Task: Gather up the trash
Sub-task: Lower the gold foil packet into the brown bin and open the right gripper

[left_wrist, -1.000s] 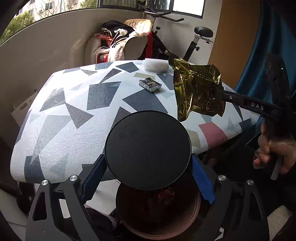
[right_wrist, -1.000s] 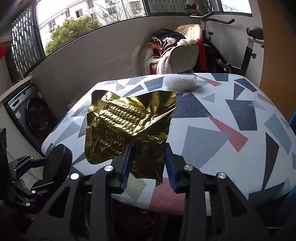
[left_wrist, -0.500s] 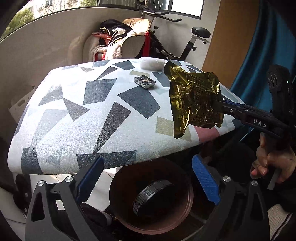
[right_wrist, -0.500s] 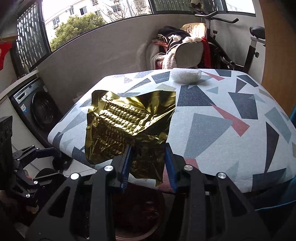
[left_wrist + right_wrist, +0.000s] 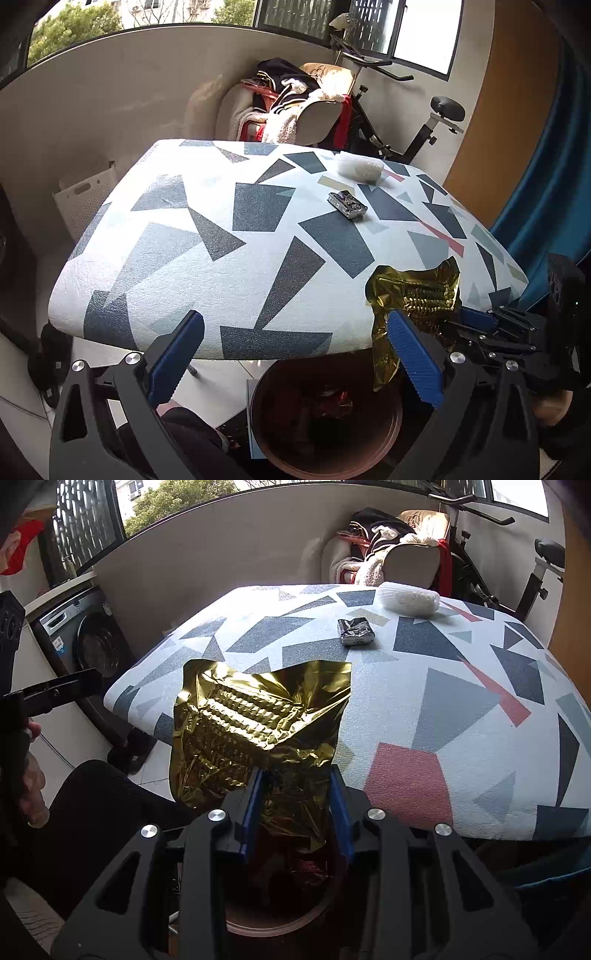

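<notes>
We see right gripper pinching foil directly above bin; left gripper wide, empty, jaws just opening.

Each fisheye camera rode just behind its own tongs, tilted downward over the near edge of the tabletop. The left view looked from the near-left, the right view from farther right, closer to the cloth. Both shared the tabletop, the brown bin below, and the far chair.
</notes>
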Available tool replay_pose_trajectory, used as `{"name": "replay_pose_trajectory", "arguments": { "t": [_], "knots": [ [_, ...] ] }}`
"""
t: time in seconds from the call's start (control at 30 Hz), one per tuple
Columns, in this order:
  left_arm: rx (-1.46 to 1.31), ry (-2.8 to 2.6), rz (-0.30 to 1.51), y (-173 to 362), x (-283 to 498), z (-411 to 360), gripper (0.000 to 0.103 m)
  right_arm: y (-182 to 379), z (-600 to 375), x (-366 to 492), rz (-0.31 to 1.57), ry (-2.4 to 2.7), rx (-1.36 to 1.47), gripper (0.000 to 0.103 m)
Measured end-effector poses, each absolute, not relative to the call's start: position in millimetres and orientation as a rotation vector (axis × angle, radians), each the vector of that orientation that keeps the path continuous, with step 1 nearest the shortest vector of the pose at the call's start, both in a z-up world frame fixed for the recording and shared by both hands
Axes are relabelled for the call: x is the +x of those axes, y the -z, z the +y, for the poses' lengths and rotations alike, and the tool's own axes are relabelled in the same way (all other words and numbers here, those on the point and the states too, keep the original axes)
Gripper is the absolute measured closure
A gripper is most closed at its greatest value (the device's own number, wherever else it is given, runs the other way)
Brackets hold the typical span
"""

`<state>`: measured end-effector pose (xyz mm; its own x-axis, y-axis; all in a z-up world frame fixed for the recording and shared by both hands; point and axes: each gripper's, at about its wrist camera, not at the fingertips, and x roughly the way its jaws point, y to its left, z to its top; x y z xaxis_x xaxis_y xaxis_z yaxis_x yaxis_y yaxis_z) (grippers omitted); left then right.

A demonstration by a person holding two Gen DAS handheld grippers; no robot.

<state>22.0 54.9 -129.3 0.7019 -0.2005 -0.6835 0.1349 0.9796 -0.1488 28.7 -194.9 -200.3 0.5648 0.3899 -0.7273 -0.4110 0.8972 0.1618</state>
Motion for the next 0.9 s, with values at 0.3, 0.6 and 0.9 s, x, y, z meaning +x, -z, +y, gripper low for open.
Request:
{"name": "replay_pose_trajectory", "arguments": {
  "t": [0.3,0.6,0.9],
  "knots": [
    [-0.109,0.156,0.768,128,22,66,0.006,213,-180,26,0.908,-0.509,-0.086,0.065],
    [-0.120,0.152,0.787,137,24,66,0.006,223,-168,23,0.956,-0.549,-0.121,0.064],
    [-0.127,0.151,0.801,143,23,65,0.006,227,-162,22,0.972,-0.564,-0.140,0.045]
  ]
}}
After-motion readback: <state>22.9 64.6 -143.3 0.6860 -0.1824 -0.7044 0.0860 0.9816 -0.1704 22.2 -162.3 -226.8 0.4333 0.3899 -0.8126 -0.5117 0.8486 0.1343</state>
